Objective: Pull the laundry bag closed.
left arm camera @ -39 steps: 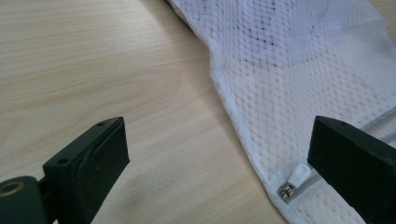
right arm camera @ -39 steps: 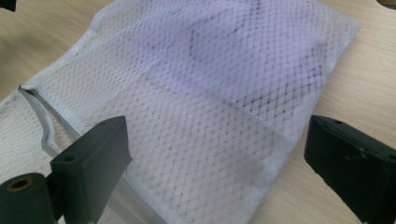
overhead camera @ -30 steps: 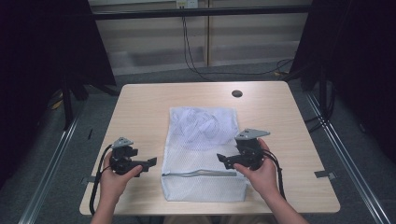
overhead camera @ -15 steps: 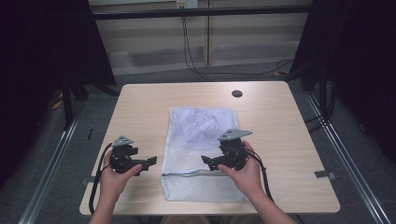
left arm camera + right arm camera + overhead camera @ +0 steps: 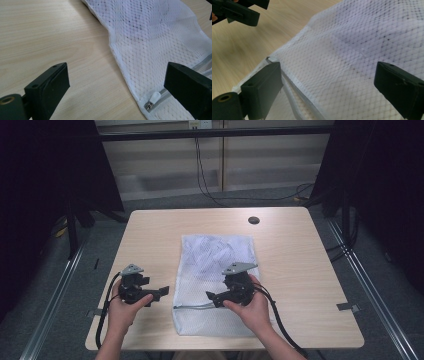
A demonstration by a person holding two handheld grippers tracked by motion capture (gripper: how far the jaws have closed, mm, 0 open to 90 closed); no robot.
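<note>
Mesh laundry bag [image 5: 218, 270] limp on counter [image 5: 295, 255]; both tongs, left [image 5: 162, 291] and right [image 5: 211, 296], gaping apart; likely to pinch loose netting, missing zipper pull [image 5: 153, 98].

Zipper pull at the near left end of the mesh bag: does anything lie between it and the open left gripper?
Nothing visible does. In the left gripper view the zipper pull lies exposed on the mesh bag, with bare table between the open jaws of the left gripper. The right gripper hovers over the bag farther right.
</note>
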